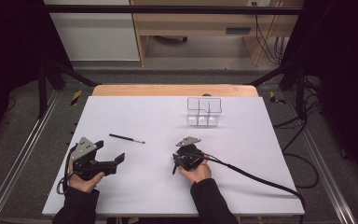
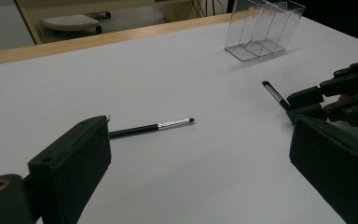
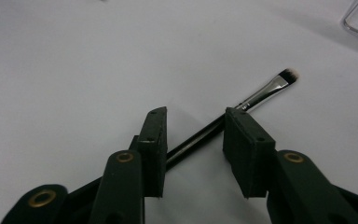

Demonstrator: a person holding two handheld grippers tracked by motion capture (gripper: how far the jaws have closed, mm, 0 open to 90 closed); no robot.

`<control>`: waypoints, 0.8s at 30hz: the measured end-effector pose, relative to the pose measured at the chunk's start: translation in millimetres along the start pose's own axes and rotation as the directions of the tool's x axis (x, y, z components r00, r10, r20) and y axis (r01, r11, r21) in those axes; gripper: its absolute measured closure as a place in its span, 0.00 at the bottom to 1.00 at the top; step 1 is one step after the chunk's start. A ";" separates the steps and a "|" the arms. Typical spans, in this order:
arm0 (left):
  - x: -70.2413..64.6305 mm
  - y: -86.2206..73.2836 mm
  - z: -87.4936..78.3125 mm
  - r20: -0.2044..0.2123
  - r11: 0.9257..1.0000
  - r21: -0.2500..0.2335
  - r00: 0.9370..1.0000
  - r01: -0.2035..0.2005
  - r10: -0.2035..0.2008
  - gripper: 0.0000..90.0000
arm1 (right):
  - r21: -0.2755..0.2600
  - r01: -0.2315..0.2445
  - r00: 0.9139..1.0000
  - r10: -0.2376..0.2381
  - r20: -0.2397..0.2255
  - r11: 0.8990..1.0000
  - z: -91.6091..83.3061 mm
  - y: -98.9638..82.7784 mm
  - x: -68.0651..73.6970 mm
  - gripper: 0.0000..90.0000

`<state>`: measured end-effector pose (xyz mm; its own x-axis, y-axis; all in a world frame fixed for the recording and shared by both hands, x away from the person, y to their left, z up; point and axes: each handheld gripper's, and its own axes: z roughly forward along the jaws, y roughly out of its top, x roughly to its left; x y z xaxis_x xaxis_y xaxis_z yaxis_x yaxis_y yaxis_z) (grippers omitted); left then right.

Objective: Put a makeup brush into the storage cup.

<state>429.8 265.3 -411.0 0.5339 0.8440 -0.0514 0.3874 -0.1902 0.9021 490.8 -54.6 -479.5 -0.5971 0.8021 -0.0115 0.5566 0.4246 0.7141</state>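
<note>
My right claw [image 3: 193, 135] view, close in: a thin black-handled brush [image 3: 242, 105] with a silver ferrule and a short flat tip lies on the counter, its handle running slantwise between my two jaws. The pads stand either side of the handle with gaps showing, not pressing it, so this claw is open around the brush. From above, that brush is mostly hidden under the claw [image 1: 179, 164]; my hand [image 1: 196, 171] holds the claw from behind.

My left claw [image 2: 200, 158] view gives what the right one lacks: a second brush [image 2: 151, 127] lying flat farther out on the counter, well clear of my wide-open, empty jaws. It also catches the right claw [image 2: 303, 105] at the frame's edge, with the first brush's tip [image 2: 272, 91] poking out past it. From above, the left claw [image 1: 112, 156] rests near the counter's near left corner, the second brush [image 1: 127, 138] just beyond it.

Counter [image 1: 135, 186]: white sheet over a pale wooden top. Around it are black frame rails, grey floor, loose cables on the right and light wood furniture behind.

Container: a clear plastic organiser [image 1: 204, 112] with upright dividers stands toward the far edge. Its compartments look empty.
</note>
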 end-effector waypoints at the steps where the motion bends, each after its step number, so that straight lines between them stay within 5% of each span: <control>1: 0.0 0.0 -0.1 0.000 1.000 0.000 1.000 0.000 0.000 0.05 | 0.001 0.001 1.000 -0.001 0.000 1.000 -0.2 0.1 0.0 0.70; 24: -0.1 0.3 -0.6 0.004 1.000 -0.002 1.000 0.000 0.000 0.05 | 0.040 0.013 0.999 -0.014 0.030 0.999 -7.2 0.6 -2.2 0.84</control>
<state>429.4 265.5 -410.5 0.5364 0.8423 -0.0533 0.3861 -0.1887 0.9029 488.3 -59.1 -474.0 -0.5872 0.8083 -0.0425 0.5716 0.4513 0.6853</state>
